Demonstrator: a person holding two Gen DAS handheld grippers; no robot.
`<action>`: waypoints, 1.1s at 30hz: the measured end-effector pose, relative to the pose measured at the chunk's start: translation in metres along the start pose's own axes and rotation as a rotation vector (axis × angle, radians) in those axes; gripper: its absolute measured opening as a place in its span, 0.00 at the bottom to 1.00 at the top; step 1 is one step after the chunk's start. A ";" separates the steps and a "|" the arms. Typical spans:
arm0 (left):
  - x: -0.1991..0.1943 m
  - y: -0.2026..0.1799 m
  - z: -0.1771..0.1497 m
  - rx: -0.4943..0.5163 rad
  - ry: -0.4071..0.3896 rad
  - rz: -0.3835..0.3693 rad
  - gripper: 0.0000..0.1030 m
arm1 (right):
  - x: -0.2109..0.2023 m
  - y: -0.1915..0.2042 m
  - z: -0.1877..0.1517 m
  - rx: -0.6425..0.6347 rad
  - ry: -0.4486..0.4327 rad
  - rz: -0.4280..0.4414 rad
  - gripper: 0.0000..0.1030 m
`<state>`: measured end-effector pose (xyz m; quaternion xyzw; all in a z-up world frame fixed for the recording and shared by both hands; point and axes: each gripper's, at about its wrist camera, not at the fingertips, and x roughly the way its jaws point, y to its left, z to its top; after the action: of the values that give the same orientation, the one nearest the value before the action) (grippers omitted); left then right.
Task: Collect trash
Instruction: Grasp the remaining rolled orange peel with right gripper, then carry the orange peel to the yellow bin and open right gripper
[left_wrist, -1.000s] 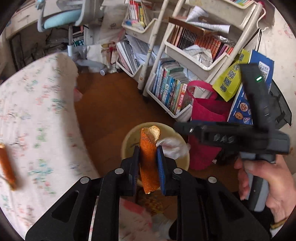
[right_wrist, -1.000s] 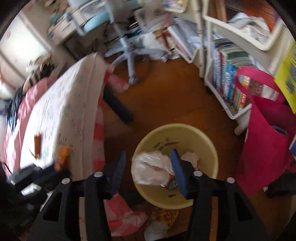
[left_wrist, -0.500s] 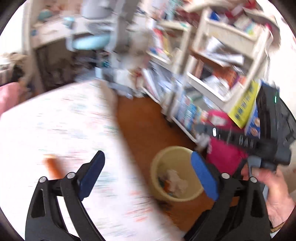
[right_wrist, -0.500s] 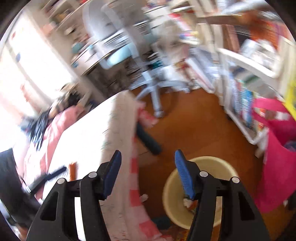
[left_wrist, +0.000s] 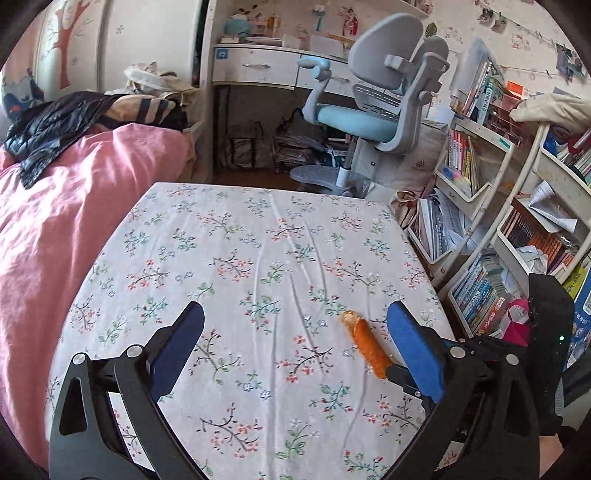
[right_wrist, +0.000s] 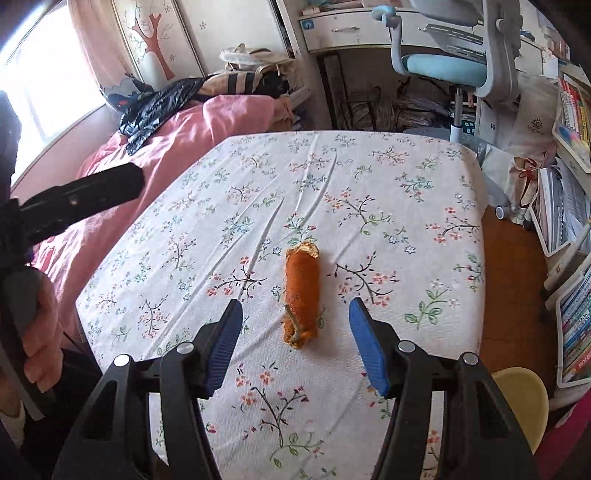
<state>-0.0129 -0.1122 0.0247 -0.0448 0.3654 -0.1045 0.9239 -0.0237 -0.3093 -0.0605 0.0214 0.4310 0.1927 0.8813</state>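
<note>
Right wrist view: yellow bin (right_wrist: 524, 398) contents hidden; right gripper (right_wrist: 295, 347) apart, left gripper (left_wrist: 295, 350) opening, both empty.

Both left gripper (left_wrist: 295, 343) and right gripper (right_wrist: 295, 343) jaws gape, empty.

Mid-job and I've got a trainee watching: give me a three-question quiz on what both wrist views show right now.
1. True or false: the orange peel lies on the floral tablecloth, ahead of the right gripper, touching neither pad.
2. Multiple choice: in the right wrist view, the yellow bin shows at
A. the lower right, past the table's edge
B. on the tablecloth
C. on the pink bedding
3. Fill in: the left gripper is open and holds ____.

Key: 1 true; 2 A; 3 nothing. Its jaws are opening and only bare cloth lies between them.
</note>
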 end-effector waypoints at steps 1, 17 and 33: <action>0.000 0.005 0.000 0.002 0.002 0.003 0.93 | 0.005 0.003 0.000 0.000 0.015 -0.010 0.57; -0.002 0.020 -0.007 0.048 -0.004 0.029 0.93 | -0.023 -0.010 -0.008 0.028 -0.027 -0.056 0.20; 0.015 -0.022 -0.015 0.132 0.036 0.080 0.93 | -0.044 -0.187 -0.090 0.443 0.102 -0.327 0.41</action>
<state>-0.0155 -0.1369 0.0073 0.0329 0.3759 -0.0921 0.9215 -0.0567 -0.5090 -0.1219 0.1342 0.5042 -0.0500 0.8516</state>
